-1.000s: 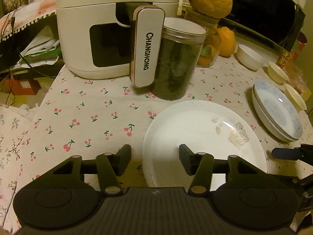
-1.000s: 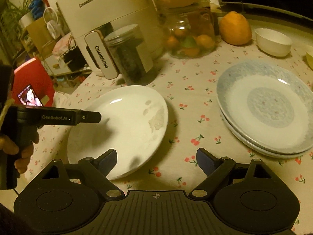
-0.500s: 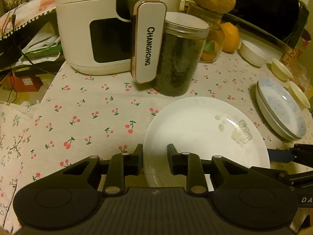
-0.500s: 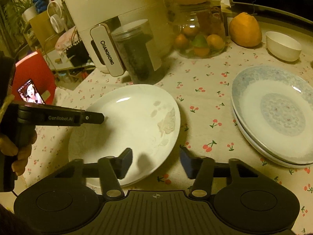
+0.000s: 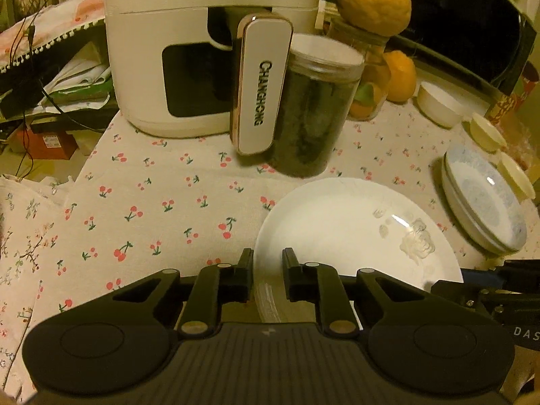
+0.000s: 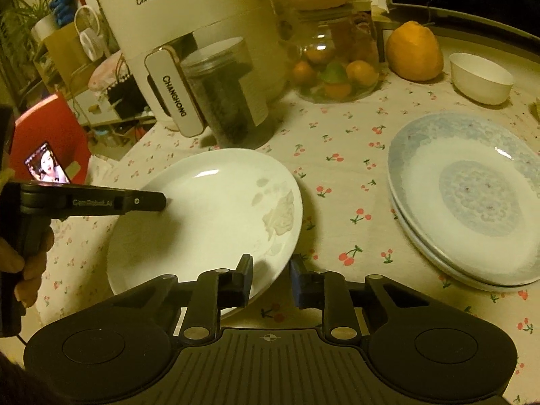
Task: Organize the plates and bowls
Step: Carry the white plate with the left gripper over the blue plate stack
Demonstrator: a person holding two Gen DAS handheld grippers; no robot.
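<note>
On the cherry-print tablecloth (image 6: 337, 155), going left to right, stand one white air fryer (image 6: 189, 33), one dark jar (image 6: 222, 94), one white plate (image 6: 209, 216) whose rim the left gripper (image 5: 267, 271) and right gripper (image 6: 271, 275) have each just closed around, two stacked blue plates (image 6: 472, 199), and one white bowl (image 6: 481, 79).
</note>
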